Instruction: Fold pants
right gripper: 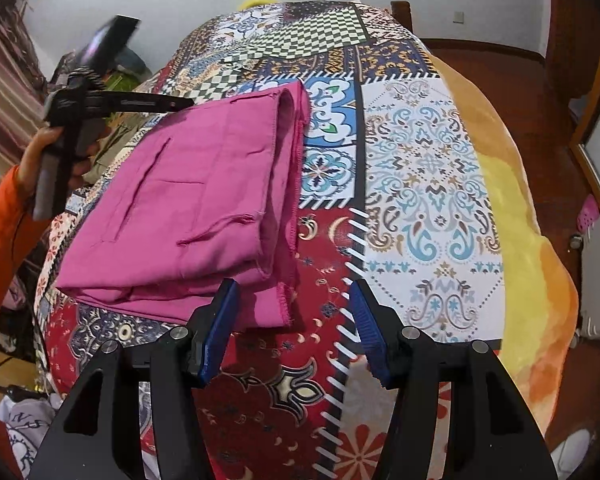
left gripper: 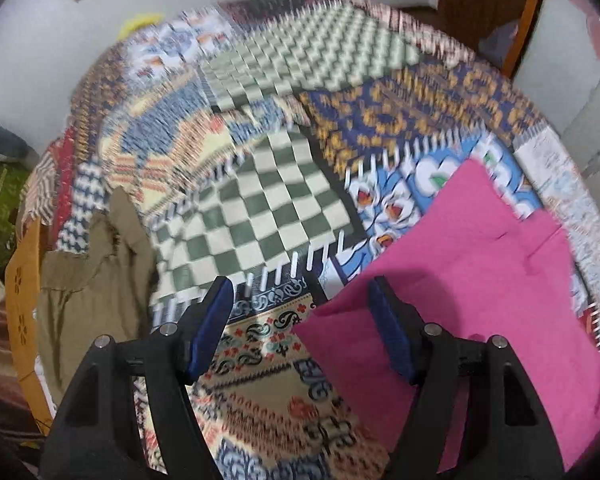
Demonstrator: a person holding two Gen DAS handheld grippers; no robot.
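Pink pants (right gripper: 196, 208) lie folded into a flat rectangular stack on the patchwork bedspread (right gripper: 420, 168). In the left wrist view they (left gripper: 480, 280) fill the lower right. My left gripper (left gripper: 300, 292) is open and empty, above the bedspread just left of the pants' edge, its right finger over the fabric. It also shows in the right wrist view (right gripper: 100, 104), held in a hand beyond the pants. My right gripper (right gripper: 292, 296) is open and empty, just off the near corner of the stack.
A crumpled olive-brown garment (left gripper: 92, 280) lies at the bed's left edge. An orange-yellow blanket (right gripper: 532, 240) covers the bed's right side. A wooden headboard (right gripper: 404, 12) stands at the far end. Clothes lie on the floor at left (right gripper: 24, 428).
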